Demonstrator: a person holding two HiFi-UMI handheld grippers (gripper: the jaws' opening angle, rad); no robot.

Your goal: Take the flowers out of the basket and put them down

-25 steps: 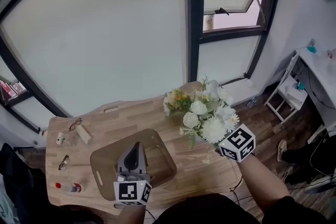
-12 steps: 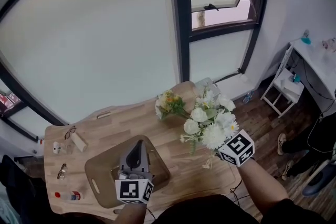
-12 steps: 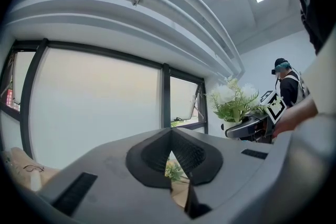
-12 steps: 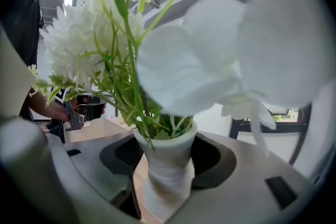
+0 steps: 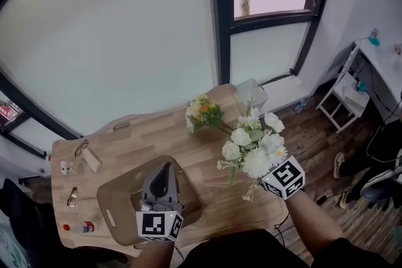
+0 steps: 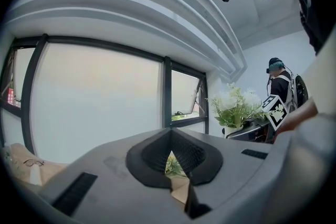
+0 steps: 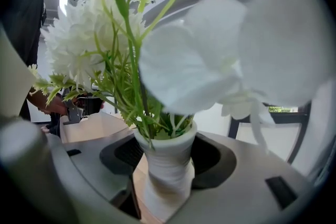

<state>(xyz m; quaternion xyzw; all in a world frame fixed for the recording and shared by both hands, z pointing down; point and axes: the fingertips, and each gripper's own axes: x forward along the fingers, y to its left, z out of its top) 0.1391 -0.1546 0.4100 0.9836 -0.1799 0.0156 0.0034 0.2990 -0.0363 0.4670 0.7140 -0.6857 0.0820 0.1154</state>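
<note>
My right gripper (image 5: 261,176) is shut on a small white vase (image 7: 167,168) of white flowers (image 5: 254,146), held upright over the right part of the wooden table (image 5: 125,138). Its jaws press on both sides of the vase (image 7: 165,182). A second bunch, yellow and cream flowers (image 5: 202,113), lies on the table's far side. The brown basket (image 5: 116,207) sits at the near left. My left gripper (image 5: 164,171) hovers level over it with its jaws together (image 6: 176,186); I see nothing between them.
Two pairs of glasses (image 5: 80,147), a small box (image 5: 92,160) and a red-capped item (image 5: 81,227) lie along the table's left end. Large windows stand right behind the table. A white shelf unit (image 5: 342,111) is on the floor at right.
The white flowers in my right gripper have come down and toward the near right, away from the yellow bunch. My left gripper has shifted slightly over the basket.
</note>
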